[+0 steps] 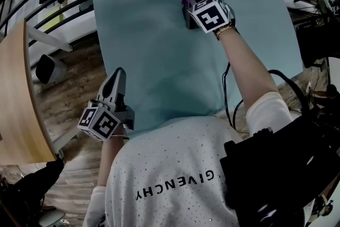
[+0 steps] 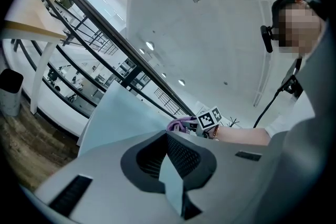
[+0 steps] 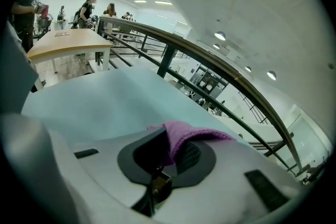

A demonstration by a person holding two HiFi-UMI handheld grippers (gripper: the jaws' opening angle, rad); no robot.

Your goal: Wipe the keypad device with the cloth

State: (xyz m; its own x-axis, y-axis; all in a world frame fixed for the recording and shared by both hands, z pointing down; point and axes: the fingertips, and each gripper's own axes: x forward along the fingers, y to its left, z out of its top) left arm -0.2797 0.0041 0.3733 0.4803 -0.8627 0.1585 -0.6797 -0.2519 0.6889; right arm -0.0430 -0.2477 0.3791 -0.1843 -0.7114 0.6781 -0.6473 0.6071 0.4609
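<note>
Purple cloth (image 3: 195,135) sat pinched in my right claw (image 3: 168,140), whose jaws were closed on its knitted fold, at the far side of the teal desk (image 1: 154,56). Under the cloth and claw, the keypad device (image 1: 187,19) showed only as a dark edge and was mostly covered. My left claw (image 2: 169,150) had its jaws together on nothing, by the desk's near left corner. My white shirt (image 1: 170,167) read GIVENCHY.
</note>
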